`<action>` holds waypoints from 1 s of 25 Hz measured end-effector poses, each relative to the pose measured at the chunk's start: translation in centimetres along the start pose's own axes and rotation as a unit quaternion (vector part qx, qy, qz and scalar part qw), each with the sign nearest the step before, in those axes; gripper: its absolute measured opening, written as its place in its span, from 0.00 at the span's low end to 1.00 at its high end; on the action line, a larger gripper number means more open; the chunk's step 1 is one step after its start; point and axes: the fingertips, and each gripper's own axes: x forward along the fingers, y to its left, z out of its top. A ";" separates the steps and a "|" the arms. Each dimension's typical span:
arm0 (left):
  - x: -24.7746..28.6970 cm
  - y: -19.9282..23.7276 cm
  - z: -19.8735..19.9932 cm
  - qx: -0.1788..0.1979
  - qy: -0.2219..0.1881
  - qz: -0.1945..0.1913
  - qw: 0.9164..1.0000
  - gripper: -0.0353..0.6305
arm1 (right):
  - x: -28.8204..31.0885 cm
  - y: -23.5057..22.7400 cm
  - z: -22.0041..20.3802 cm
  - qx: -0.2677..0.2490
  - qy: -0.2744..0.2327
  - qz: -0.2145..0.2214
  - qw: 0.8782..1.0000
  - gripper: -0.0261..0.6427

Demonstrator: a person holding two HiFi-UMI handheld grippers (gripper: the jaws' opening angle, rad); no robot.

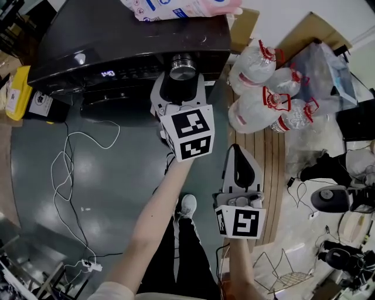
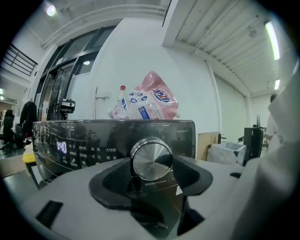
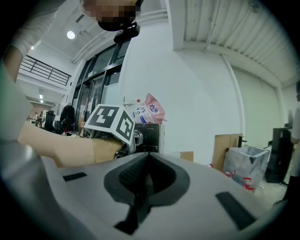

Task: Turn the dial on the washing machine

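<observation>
The dark washing machine [image 1: 129, 41] stands at the top of the head view, its lit display [image 2: 61, 146] left of a round silver dial [image 1: 183, 64] on the control panel. My left gripper [image 1: 181, 79] reaches up to the panel and the dial [image 2: 151, 158] sits between its two black pads, which touch its left and right sides. My right gripper [image 1: 237, 153] hangs lower and to the right, away from the machine, its jaws together with nothing in them. In the right gripper view the gripper [image 3: 147, 161] points toward the left gripper's marker cube [image 3: 112, 123].
A pink detergent pouch [image 1: 181, 7] lies on top of the machine. Several large water bottles [image 1: 258, 88] stand to the right on wooden slats [image 1: 272, 176]. A white cable [image 1: 70, 170] trails over the grey floor at left. Cardboard and bags sit at the right.
</observation>
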 end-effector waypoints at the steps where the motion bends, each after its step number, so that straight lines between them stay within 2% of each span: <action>1: 0.0 0.0 -0.1 -0.002 0.003 0.003 1.000 0.46 | -0.1 -0.1 -0.1 0.000 0.001 -0.001 1.000 0.04; 5: 0.0 -0.1 0.0 -0.005 0.008 0.011 1.000 0.46 | -0.4 -0.4 -0.2 0.003 0.003 -0.005 1.000 0.04; 8: 0.0 -0.1 0.0 0.010 0.008 0.016 1.000 0.45 | -0.5 -0.7 -0.3 0.004 0.003 -0.009 1.000 0.04; 12: 0.0 -0.2 0.0 0.061 0.003 0.021 0.998 0.45 | -0.7 -1.2 -0.6 0.005 0.005 -0.015 1.000 0.04; 15: 0.0 -0.3 0.0 0.117 -0.004 0.025 0.993 0.45 | -1.0 -1.5 -0.9 0.006 0.007 -0.019 1.000 0.04; 18: 0.0 -0.5 0.0 0.192 -0.012 0.033 0.981 0.45 | -1.3 -1.7 -1.2 0.009 0.010 -0.022 1.000 0.04; 21: 0.1 -0.7 -0.1 0.280 -0.022 0.044 0.959 0.45 | -1.6 -1.7 -1.4 0.010 0.011 -0.023 1.000 0.04; 25: 0.0 -0.7 -0.1 0.358 -0.029 0.050 0.932 0.46 | -1.8 -1.9 -1.7 0.011 0.013 -0.023 1.000 0.04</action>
